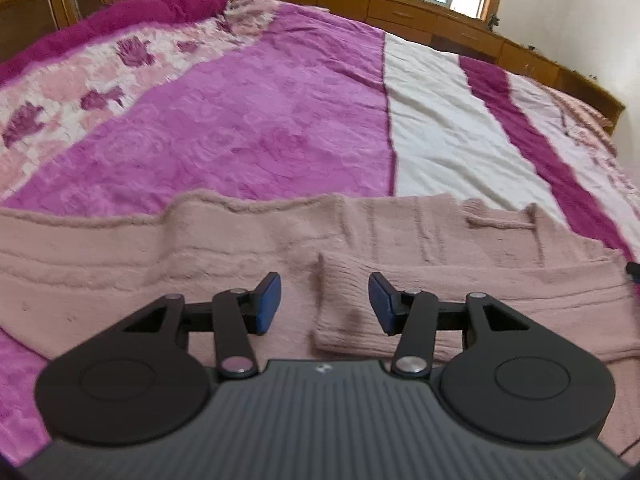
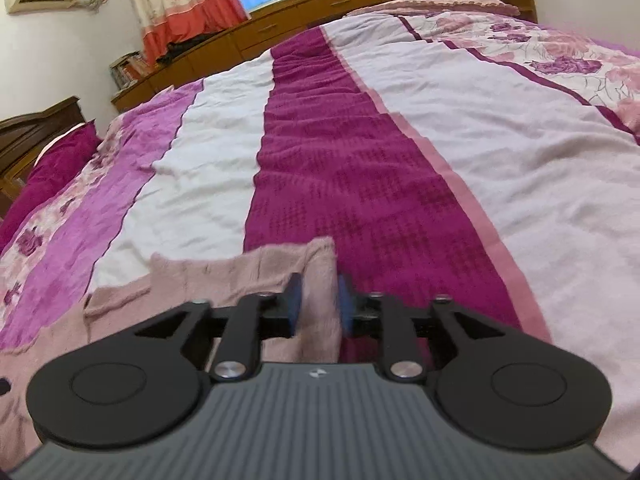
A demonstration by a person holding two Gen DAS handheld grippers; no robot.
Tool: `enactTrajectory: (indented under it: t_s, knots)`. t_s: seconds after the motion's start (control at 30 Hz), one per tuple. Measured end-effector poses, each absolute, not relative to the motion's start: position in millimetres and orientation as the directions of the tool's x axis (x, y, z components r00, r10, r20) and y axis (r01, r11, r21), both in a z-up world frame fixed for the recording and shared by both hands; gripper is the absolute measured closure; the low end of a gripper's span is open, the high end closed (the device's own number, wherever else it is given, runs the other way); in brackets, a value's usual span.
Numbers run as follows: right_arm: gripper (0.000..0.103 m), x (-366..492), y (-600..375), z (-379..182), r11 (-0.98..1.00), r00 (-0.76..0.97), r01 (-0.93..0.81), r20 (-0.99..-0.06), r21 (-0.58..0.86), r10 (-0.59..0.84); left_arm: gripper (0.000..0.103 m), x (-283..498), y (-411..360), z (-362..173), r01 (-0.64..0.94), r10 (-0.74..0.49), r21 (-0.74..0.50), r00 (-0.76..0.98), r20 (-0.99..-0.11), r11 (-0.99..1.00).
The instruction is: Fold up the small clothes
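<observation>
On the bed [image 1: 280,120] in front of me lies one pink sweater [image 1: 120,264], spread flat over the striped purple, white and magenta cover. Through the left camera I count one sleeve [image 1: 352,312] folded across its body, the ribbed cuff pointing toward me. My left gripper [image 1: 325,304] hangs above that cuff with its two blue pads well apart and nothing between them. Through the right camera, my right gripper [image 2: 318,304] sits at the sweater's edge; a raised flap of the knit stands between its two pads, which are set narrow, though I cannot tell whether they press it.
</observation>
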State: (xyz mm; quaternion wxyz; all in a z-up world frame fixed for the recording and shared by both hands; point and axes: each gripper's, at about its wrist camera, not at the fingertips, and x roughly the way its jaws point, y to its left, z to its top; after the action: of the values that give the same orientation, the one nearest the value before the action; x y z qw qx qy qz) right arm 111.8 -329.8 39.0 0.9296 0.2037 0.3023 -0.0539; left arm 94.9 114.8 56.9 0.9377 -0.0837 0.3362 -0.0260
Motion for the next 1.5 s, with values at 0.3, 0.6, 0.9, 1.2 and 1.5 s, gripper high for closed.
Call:
enactTrajectory:
  t_s: [0.3, 0.6, 0.9, 1.2, 1.5]
  knots:
    - [0.058, 41.1, -334.6, 38.7, 0.904, 0.761, 0.205, -0.642, 0.374, 0.093, 0.05, 97.3, 98.1, 37.8, -0.087, 0.051, -0.018, 0.725, -0.687, 0.996]
    - [0.057, 9.1, -312.7, 28.4, 0.896, 0.728, 0.147, -0.659, 0.418, 0.188, 0.052, 86.3, 101.3, 47.0, -0.088, 0.008, -0.082, 0.73, -0.684, 0.993]
    - [0.054, -14.2, -273.0, 36.9, 0.991, 0.742, 0.048, -0.668, 0.121, 0.046, 0.052, 87.8, 94.9, 47.5, -0.082, 0.007, -0.078, 0.733, -0.68, 0.994]
    - [0.086, -8.0, -285.6, 34.5, 0.972, 0.751, 0.204, -0.656, 0.118, -0.078, 0.052, 92.7, 88.2, 44.5, -0.069, -0.029, -0.113, 0.722, -0.691, 0.991]
    - [0.071, -2.8, -294.7, 39.3, 0.961, 0.69, 0.209, -0.723, 0.18, -0.015, 0.053, 87.9, 79.3, 44.4, -0.03, -0.04, -0.091, 0.727, -0.686, 0.995]
